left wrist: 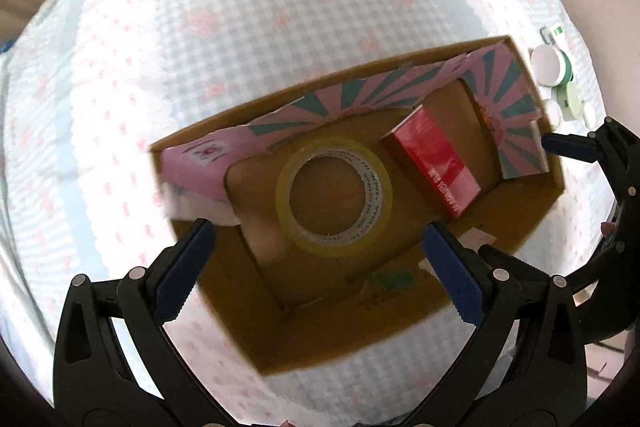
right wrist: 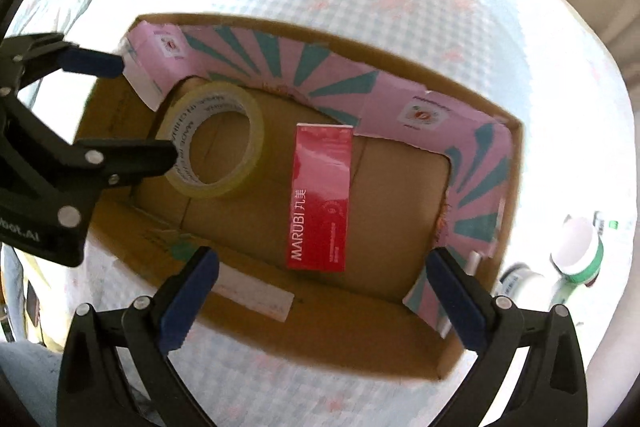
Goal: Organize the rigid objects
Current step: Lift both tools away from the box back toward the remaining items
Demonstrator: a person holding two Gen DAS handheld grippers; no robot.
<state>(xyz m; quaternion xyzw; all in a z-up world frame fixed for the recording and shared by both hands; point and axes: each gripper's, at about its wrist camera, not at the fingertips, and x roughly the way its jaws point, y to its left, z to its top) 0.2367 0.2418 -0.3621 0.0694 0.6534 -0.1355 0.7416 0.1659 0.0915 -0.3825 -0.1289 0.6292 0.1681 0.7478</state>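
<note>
Surface is a bed or padded top under a blue-check cloth (left wrist: 280, 7), can't tell which. On it sits an open cardboard box (right wrist: 400, 331) with a pink-and-teal printed liner (right wrist: 320, 75) around its inner walls.

Done, by the look of it: two items are in the box. The tape roll (left wrist: 334, 193) lies flat on the floor at one end. The red carton (right wrist: 320, 199) marked MARUBI lies flat near the middle, apart from the roll.

Left, my read: a cluster of small white-and-green jars (right wrist: 576, 251) sits outside on the cloth, just beside the box's short end. Some are blurred, so no count. Those likely go in next.

Left claw (left wrist: 316, 259) is above the tape roll, spread wide, nothing between its pads. Right claw (right wrist: 324, 291) is over the near box wall by the carton, also spread wide and empty.
</note>
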